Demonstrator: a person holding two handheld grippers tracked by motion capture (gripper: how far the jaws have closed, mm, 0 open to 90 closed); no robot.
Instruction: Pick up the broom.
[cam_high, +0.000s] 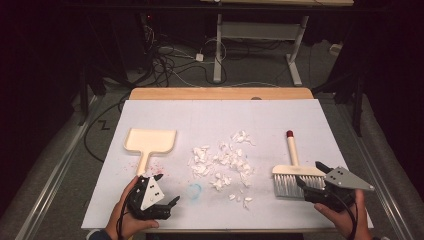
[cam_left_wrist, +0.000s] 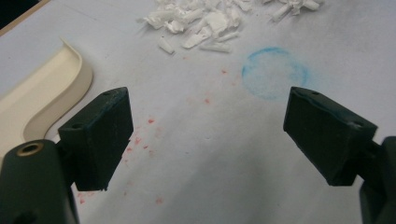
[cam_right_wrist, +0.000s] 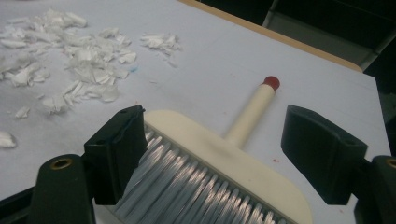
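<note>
A cream dustpan (cam_high: 150, 140) lies on the white sheet at the left, its handle pointing toward me; its curved edge (cam_left_wrist: 51, 91) is left of my jaws. Just right of that handle's end, my left gripper (cam_high: 159, 190) (cam_left_wrist: 208, 135) stands open over bare sheet. White paper scraps (cam_high: 222, 162) (cam_left_wrist: 196, 23) (cam_right_wrist: 79, 60) are scattered in the middle. A cream brush (cam_high: 292, 150) with a red-tipped handle and grey bristles lies at the right. My right gripper (cam_high: 311, 176) (cam_right_wrist: 212, 149) is open at the brush head (cam_right_wrist: 224, 161), one jaw beside the bristles, the other apart from it.
A faint blue ring stain (cam_high: 194, 190) (cam_left_wrist: 274, 72) and red specks (cam_left_wrist: 140, 140) mark the sheet near the left gripper. The wooden table edge (cam_high: 220, 93) shows at the far side. Beyond it, cables and a desk frame (cam_high: 257, 30) stand on the floor.
</note>
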